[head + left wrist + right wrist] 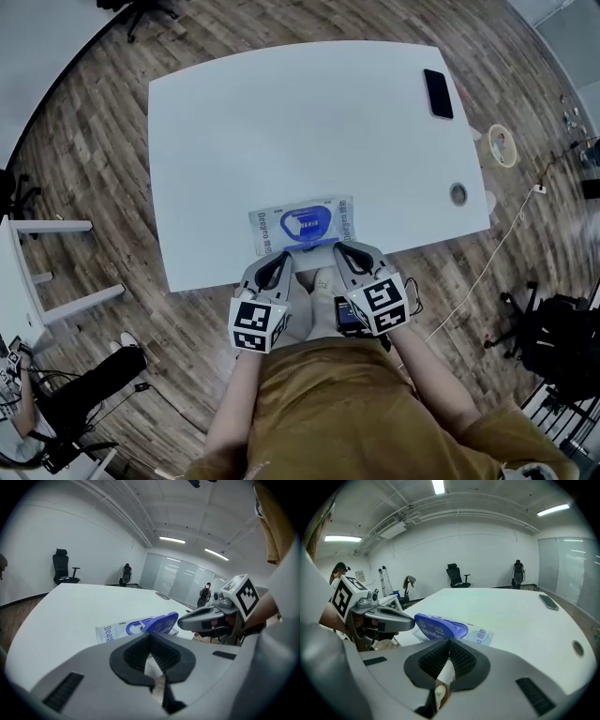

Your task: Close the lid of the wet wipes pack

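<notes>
The wet wipes pack (302,225) lies flat near the front edge of the white table (281,112). Its blue oval lid (310,223) stands raised, hinged up on the side facing me. In the left gripper view the lid (162,622) tilts up above the pack (115,631); in the right gripper view the lid (438,627) hides part of the pack (482,635). My left gripper (280,264) and right gripper (343,251) hover just short of the pack at the table's edge, both shut and holding nothing. They touch neither pack nor lid.
A black phone (438,93) lies at the far right corner. A cable grommet (457,194) sits near the right edge. A tape roll (502,145) and a cable (487,272) lie on the wooden floor. A white side table (37,272) stands left.
</notes>
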{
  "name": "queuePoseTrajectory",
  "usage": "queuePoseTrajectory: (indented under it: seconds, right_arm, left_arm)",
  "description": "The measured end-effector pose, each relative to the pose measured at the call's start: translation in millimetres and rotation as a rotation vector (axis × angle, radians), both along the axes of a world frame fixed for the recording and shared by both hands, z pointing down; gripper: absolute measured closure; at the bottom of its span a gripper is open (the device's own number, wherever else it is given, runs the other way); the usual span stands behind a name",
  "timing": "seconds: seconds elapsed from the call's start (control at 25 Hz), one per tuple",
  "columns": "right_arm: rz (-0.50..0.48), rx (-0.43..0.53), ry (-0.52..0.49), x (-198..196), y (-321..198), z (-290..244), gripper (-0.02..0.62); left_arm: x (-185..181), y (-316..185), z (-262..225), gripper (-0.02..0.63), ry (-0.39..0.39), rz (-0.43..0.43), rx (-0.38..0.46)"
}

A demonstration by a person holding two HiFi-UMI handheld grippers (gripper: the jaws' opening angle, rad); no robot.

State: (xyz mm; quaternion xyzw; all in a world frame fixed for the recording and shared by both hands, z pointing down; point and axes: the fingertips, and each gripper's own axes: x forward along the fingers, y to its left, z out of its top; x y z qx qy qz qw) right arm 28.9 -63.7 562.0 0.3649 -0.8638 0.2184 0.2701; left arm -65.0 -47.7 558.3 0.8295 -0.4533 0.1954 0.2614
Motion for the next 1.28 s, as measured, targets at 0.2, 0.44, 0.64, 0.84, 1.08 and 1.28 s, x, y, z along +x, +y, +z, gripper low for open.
queuePoseTrajectory:
  seconds: [0.2, 0.44, 0.64, 0.84, 1.08, 1.28]
  right_arm:
    - [0.008, -0.006, -0.015, 0.5, -5.5, -1.0, 0.588]
    - [0.008, -0.006, -0.018, -3.3, -11.5, -2.6, 0.588]
    - [0.009, 0.001, -0.016, -2.6, -14.5, -5.6, 0.588]
    - [0.011, 0.000, -0.017, -5.2, -19.4, -3.6, 0.588]
    - [0.008, 0.004, -0.009, -10.3, -31.1, -1.8, 0.588]
    - [0.003, -0.004, 0.004, -8.1, -35.0, 2.6, 0.588]
  left_arm:
    - [0.7, -3.1, -0.6, 0.601, 0.004, 0.001, 0.000]
    - [-1.5, -7.6, 0.5, 0.601, 0.005, 0.003, -0.003]
    - [0.0, -9.1, -1.3, 0.601, 0.004, 0.007, 0.000]
    - [-3.5, -15.2, 1.3, 0.601, 0.003, 0.001, -0.001]
    - [-6.7, -22.5, 6.7, 0.601, 0.002, 0.007, -0.014]
    - [1.7, -29.0, 8.0, 0.601, 0.000, 0.032, -0.015]
